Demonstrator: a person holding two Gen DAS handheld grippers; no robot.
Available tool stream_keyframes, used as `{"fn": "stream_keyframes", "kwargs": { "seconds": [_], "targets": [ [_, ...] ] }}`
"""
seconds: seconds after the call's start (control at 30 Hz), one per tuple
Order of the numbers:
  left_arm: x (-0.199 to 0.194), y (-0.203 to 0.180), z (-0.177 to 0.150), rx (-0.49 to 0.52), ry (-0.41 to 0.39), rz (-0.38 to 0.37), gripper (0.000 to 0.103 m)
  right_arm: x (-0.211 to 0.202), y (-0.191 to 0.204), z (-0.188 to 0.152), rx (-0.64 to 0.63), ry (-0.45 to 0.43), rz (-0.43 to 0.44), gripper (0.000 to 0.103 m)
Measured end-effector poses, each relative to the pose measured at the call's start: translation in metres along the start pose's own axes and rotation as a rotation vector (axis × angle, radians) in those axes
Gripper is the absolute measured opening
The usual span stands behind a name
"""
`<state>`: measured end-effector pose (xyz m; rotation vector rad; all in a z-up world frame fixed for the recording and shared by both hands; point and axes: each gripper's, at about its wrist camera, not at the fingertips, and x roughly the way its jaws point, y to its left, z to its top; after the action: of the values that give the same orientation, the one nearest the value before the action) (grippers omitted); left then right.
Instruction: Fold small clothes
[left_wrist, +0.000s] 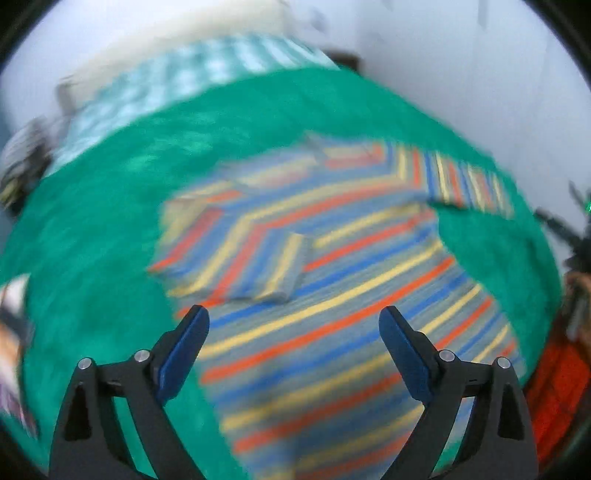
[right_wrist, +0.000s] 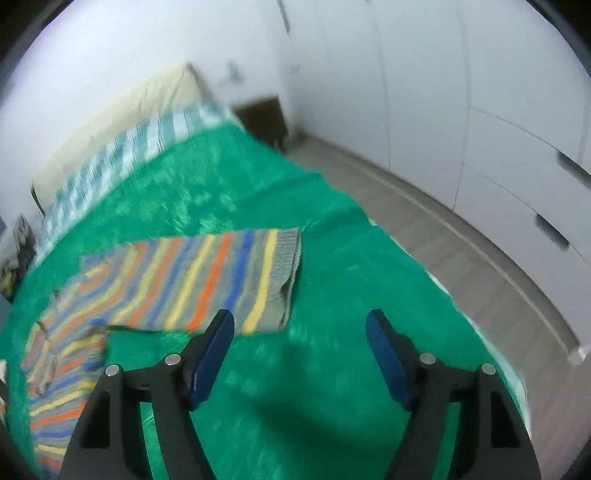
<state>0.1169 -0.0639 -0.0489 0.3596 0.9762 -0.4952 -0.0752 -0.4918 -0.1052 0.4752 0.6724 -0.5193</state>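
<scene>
A small striped sweater (left_wrist: 332, 280) in grey, blue, orange and yellow lies flat on a green blanket (left_wrist: 96, 236). In the left wrist view its left sleeve (left_wrist: 255, 258) is folded in over the body and its right sleeve (left_wrist: 469, 184) stretches out to the right. My left gripper (left_wrist: 293, 325) hangs open above the sweater's lower body with nothing between its fingers. In the right wrist view the outstretched sleeve (right_wrist: 207, 280) lies just beyond my right gripper (right_wrist: 299, 332), which is open and empty over the green blanket (right_wrist: 303, 387). Both views are motion-blurred.
The blanket covers a bed with a teal checked sheet (right_wrist: 122, 155) and a cream headboard (right_wrist: 122, 114) at the far end. White cupboards (right_wrist: 498, 129) and a grey floor (right_wrist: 461, 251) run along the bed's right side. Something red (left_wrist: 554, 387) sits at the right edge.
</scene>
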Motion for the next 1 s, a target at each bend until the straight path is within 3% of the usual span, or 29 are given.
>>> {"fn": "stream_keyframes", "kwargs": {
  "seconds": [0.1,0.17,0.2,0.23,0.27,0.33,0.37,0.47,0.53,0.57,0.63,0.7,0.73,0.9,1.0],
  "targets": [
    [0.085,0.001,0.015,0.039,0.131,0.071,0.087,-0.004,0.024,-0.017,-0.069,0.053,0.091,0.075],
    [0.124,0.017,0.011,-0.010,0.219,0.098,0.073,-0.003,0.033,-0.023,-0.114,0.067,0.104,0.075],
    [0.133,0.030,0.008,-0.076,0.225,0.068,0.058,-0.002,0.037,-0.024,-0.130,0.069,0.111,0.075],
    [0.129,0.038,0.008,-0.122,0.203,0.052,0.021,0.000,0.040,-0.025,-0.137,0.069,0.120,0.075],
    [0.119,0.051,0.008,-0.184,0.176,0.043,0.003,0.002,0.041,-0.025,-0.139,0.068,0.124,0.075],
    [0.089,0.080,0.007,-0.295,0.098,0.007,0.002,0.005,0.048,-0.028,-0.155,0.069,0.134,0.075],
    [0.063,0.106,0.002,-0.359,0.028,0.034,0.002,0.008,0.050,-0.029,-0.165,0.072,0.134,0.075],
    [0.020,0.181,-0.024,-0.584,-0.048,0.108,0.002,0.012,0.056,-0.031,-0.180,0.080,0.154,0.075],
    [0.007,0.243,-0.060,-0.781,-0.032,0.232,0.002,0.016,0.063,-0.033,-0.191,0.092,0.167,0.075],
    [0.009,0.277,-0.086,-0.877,0.017,0.325,0.002,0.020,0.065,-0.034,-0.198,0.101,0.171,0.075],
    [0.025,0.316,-0.118,-0.959,0.126,0.403,0.001,0.026,0.071,-0.038,-0.217,0.123,0.177,0.075],
    [0.041,0.332,-0.139,-0.968,0.180,0.418,0.000,0.032,0.079,-0.046,-0.250,0.153,0.180,0.075],
    [0.047,0.335,-0.146,-0.949,0.200,0.468,0.000,0.036,0.081,-0.050,-0.264,0.165,0.176,0.075],
    [0.067,0.341,-0.152,-0.970,0.189,0.445,0.000,0.054,0.090,-0.067,-0.333,0.223,0.121,0.075],
    [0.053,0.335,-0.154,-0.933,0.181,0.423,0.010,0.054,0.093,-0.066,-0.354,0.217,0.112,0.075]
  ]
}}
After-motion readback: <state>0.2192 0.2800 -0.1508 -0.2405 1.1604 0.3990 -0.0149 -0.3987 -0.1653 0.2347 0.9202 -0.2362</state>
